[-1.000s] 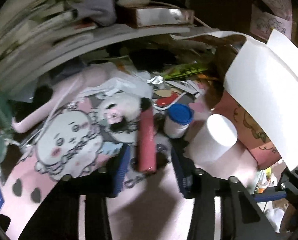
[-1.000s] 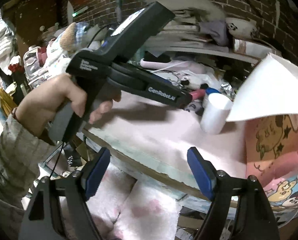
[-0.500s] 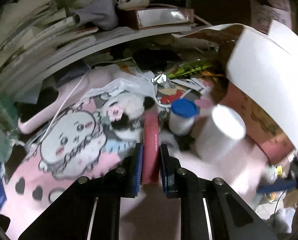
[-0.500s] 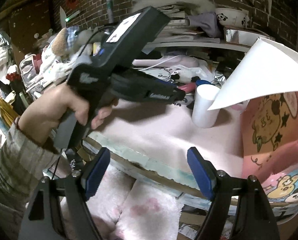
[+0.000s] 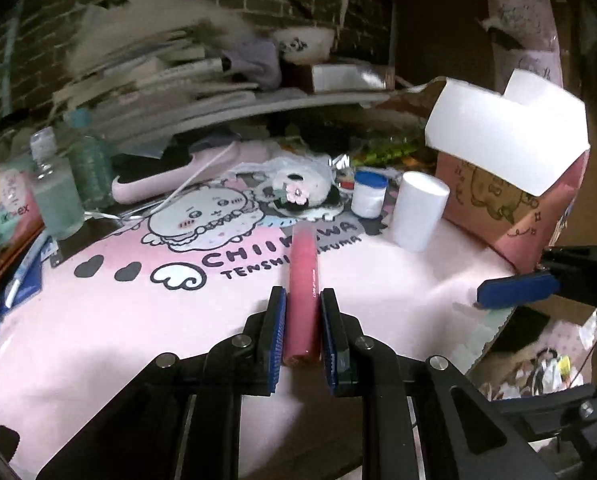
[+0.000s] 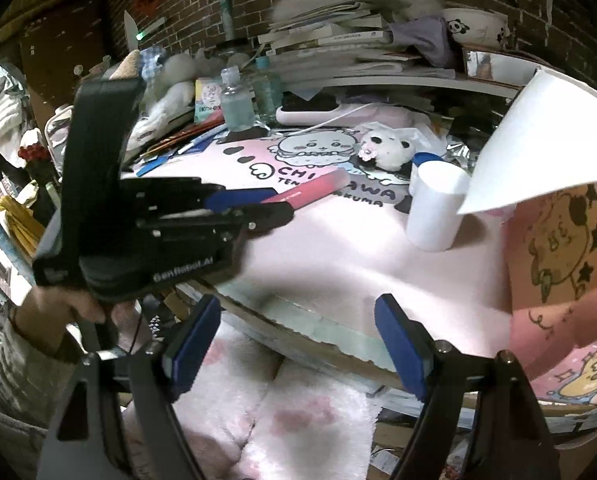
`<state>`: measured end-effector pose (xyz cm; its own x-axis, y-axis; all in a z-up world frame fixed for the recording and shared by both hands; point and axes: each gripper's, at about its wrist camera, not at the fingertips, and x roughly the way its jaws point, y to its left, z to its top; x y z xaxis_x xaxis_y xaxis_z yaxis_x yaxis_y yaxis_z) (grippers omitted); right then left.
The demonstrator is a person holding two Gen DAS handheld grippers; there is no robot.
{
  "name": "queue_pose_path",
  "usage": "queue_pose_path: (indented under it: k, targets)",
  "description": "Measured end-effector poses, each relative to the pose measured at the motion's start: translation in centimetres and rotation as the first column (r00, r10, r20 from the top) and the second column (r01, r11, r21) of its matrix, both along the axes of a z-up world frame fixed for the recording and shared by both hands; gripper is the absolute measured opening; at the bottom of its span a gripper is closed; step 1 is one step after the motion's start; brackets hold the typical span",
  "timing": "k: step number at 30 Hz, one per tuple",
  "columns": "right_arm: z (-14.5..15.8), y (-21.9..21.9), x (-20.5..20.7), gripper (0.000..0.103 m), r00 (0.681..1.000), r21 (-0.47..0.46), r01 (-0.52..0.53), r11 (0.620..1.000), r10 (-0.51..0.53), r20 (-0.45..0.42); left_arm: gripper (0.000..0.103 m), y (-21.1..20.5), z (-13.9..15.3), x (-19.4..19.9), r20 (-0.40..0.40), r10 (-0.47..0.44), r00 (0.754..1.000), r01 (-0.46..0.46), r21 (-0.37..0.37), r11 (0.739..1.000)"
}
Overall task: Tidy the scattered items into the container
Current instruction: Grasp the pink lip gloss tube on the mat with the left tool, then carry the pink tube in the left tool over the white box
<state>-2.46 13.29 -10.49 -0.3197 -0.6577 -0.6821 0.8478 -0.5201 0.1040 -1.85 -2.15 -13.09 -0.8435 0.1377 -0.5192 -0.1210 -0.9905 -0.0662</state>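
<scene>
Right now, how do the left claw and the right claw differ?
The left claw is shut on the pink tube; the right claw stands open, holding nothing. The left claw is over the pink mat; the right claw hangs off the desk edge. Both have blue pads.

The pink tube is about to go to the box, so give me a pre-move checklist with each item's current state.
1. Left gripper shut on the pink tube: ok, both pads press its sides.
2. Tube lifted off the pink mat: ok, the right wrist view shows it in the air.
3. Grip placement: not ok, the pads hold one end, so most of the tube sticks out forward.
4. Pink box open: ok, its white flaps stand up.
5. Way to the box: not ok, the white cylinder stands between.
6. Right gripper out of the way: ok, open and empty at the table's near edge.
</scene>
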Motion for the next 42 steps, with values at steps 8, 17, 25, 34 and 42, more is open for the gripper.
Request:
queue_pose_path:
  k: [8,17,25,34,42]
  targets:
    - [-0.4,0.0,-0.3,0.077,1.000,0.007,0.004,1.000,-0.004,0.020,0.014,0.5,-1.3,0.4,-0.151,0.028,0.988,-0.029,-0.001,1.000]
    - [-0.6,0.5,-0.9,0.077,0.999,-0.009,0.011,1.000,-0.011,0.032,0.011,0.9,-1.6,0.7,-0.210,0.055,0.976,-0.061,-0.022,0.998]
    - [-0.1,1.3,-1.1,0.077,0.998,-0.051,0.061,0.997,-0.061,0.004,0.011,0.5,-0.8,1.0,-0.199,0.055,0.978,-0.059,-0.014,0.998]
    - [0.1,1.6,-1.6,0.077,0.991,-0.092,0.130,0.987,-0.133,-0.027,0.011,-0.6,6.3,1.0,-0.205,-0.015,0.979,0.023,0.034,0.999]
    - [-0.1,1.4,-1.7,0.077,0.991,-0.096,0.132,0.987,-0.134,-0.019,0.011,3.2,15.0,-2.8,-0.157,-0.287,0.945,0.304,0.097,0.948]
